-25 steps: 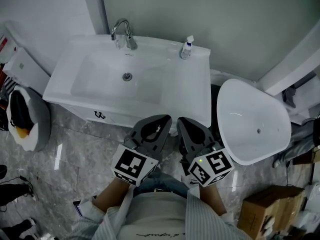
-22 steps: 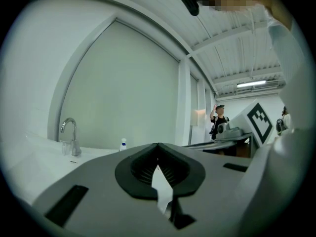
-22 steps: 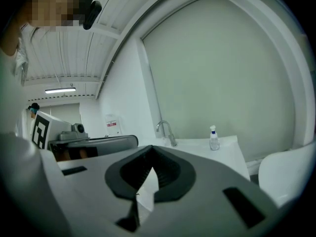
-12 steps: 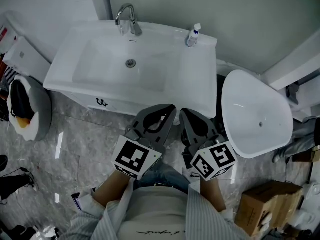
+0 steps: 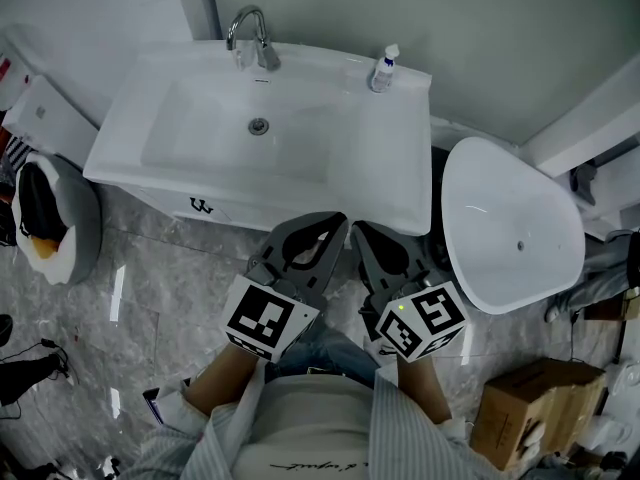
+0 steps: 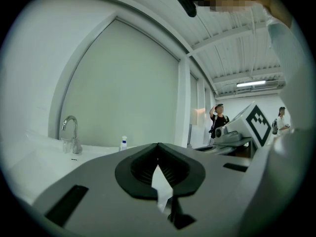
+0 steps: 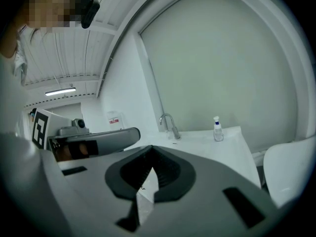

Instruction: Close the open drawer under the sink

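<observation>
The white sink [image 5: 150, 88] stands against the wall ahead of me. Below its front edge shows the white front of the drawer [image 5: 200, 206], bearing a small dark logo; how far out it stands I cannot tell. My left gripper [image 5: 336, 220] is shut, close to my body, its tip just short of the sink's front right edge. Beside it my right gripper [image 5: 356, 228] is shut too. Neither holds anything. In the left gripper view the left gripper [image 6: 158, 144] points over the sink top; in the right gripper view the right gripper [image 7: 150, 147] does the same.
A chrome tap [image 5: 250, 30] and a small bottle [image 5: 381, 68] stand at the sink's back. A white oval basin [image 5: 510, 238] sits to the right, a cardboard box [image 5: 530, 413] near it. A black-and-white bag [image 5: 45, 223] lies left. Two people [image 6: 217, 118] stand far off.
The sink has slid slightly up in the head view as my head shifted. Both grippers stay shut and side by side in nearly the same place.
</observation>
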`<state>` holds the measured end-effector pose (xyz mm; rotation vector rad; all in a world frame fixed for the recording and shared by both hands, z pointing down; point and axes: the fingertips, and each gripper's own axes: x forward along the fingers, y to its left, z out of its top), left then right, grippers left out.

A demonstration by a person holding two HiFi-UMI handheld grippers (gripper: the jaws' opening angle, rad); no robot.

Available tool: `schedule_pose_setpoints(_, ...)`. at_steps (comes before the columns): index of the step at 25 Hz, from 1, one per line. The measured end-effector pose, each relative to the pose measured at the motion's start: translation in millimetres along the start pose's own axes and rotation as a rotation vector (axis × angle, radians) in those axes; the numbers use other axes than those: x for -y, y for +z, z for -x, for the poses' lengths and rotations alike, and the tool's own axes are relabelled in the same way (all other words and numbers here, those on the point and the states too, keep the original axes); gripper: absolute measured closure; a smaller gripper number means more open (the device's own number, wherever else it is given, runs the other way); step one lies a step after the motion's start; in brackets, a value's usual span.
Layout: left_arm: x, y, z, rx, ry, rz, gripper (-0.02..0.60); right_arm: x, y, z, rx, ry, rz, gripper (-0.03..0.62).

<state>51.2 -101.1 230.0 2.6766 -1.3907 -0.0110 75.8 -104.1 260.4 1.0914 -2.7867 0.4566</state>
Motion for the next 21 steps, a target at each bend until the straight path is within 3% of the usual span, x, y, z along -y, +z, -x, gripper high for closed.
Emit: schedule_pose_setpoints(21, -0.2, -9.5, 1.9, -0.023, 0.005, -0.002, 0.566, 0.4, -15.4, -2.8, -0.036, 0.001, -0.032, 0.585)
